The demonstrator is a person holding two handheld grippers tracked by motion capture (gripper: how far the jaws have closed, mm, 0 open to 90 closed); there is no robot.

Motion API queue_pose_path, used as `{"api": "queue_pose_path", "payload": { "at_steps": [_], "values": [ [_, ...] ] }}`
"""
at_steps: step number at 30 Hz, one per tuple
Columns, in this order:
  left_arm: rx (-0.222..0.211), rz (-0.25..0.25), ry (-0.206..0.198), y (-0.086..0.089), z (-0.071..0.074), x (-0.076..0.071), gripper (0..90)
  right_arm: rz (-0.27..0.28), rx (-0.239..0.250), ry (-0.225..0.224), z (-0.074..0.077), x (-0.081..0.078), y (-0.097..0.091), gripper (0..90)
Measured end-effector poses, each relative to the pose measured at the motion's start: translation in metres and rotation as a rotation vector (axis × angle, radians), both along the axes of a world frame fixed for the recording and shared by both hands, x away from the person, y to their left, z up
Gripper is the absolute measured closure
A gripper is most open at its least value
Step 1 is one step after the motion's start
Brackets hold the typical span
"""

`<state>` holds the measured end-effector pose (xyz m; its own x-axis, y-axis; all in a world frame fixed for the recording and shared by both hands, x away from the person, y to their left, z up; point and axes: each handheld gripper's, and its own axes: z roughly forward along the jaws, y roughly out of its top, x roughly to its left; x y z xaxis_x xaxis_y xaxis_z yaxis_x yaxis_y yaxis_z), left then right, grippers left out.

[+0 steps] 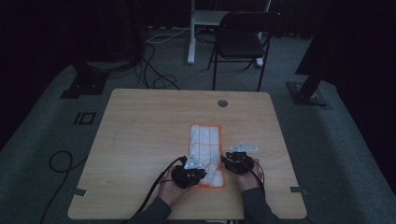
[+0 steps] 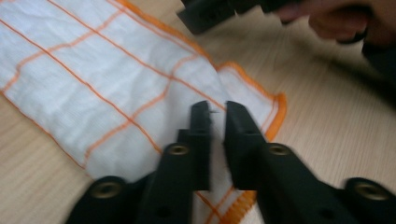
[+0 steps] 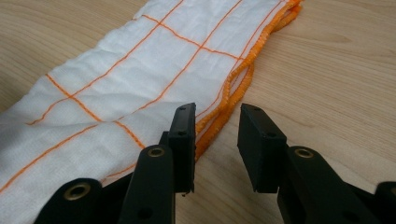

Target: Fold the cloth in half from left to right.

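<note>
While the left gripper [image 2: 215,112] has its jaws drawn nearly together over the near corner of the cloth [image 2: 116,88], a thin fold of white fabric appears to sit in the narrow slit between them, so it looks pinched, though the bite is shallow. Beside it, the right gripper [image 3: 215,122] stands with jaws partly apart and nothing between them, the cloth's orange hem just left of its left jaw and bare table [image 3: 336,70] under the gap. Ahead of both pairs of jaws the folded cloth runs away flat across the table. If the left hand lifts now, so slight a hold could slip off; the right jaws, closing where they are, would likely miss the hem.
</note>
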<state>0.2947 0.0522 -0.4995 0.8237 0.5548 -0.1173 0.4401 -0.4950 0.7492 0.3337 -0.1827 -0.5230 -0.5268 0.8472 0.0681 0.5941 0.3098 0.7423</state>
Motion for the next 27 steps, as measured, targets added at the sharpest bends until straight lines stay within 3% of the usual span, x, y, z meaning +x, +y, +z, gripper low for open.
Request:
{"api": "queue_pose_path", "payload": {
  "at_steps": [4, 6, 8, 9, 14, 18, 22, 24, 27],
  "values": [
    [-0.068, 0.042, -0.028, 0.011, 0.013, 0.005, 90.0, 0.001, 0.001, 0.000, 0.000, 0.000, 0.000, 67.1],
    [-0.078, 0.071, -0.036, 0.017, 0.017, 0.009, 90.0, 0.001, 0.000, 0.000, 0.000, 0.000, 0.000, 67.1],
    [-0.079, 0.062, -0.028, 0.019, 0.020, 0.011, 90.0, 0.002, -0.001, 0.000, 0.000, 0.000, 0.000, 67.1],
    [-0.075, 0.050, -0.026, 0.018, 0.020, 0.010, 88.6, 0.001, 0.000, 0.000, 0.000, 0.000, 0.000, 67.1],
    [-0.045, -0.006, -0.007, 0.007, 0.014, 0.003, 63.0, -0.002, 0.003, 0.004, 0.000, 0.000, 0.000, 67.0],
    [-0.012, -0.051, 0.005, -0.006, 0.005, -0.001, 51.2, 0.000, 0.002, 0.004, -0.001, -0.001, 0.000, 66.8],
    [0.030, -0.067, -0.010, -0.018, -0.003, -0.004, 40.5, -0.001, 0.003, 0.005, -0.002, 0.000, -0.001, 66.8],
    [0.059, -0.064, 0.010, -0.022, -0.008, -0.002, 32.1, -0.002, 0.006, 0.004, -0.002, 0.000, -0.001, 66.7],
    [0.091, -0.043, -0.019, -0.024, -0.012, -0.002, 25.2, -0.001, 0.007, 0.004, -0.002, 0.000, -0.001, 66.7]
  ]
}}
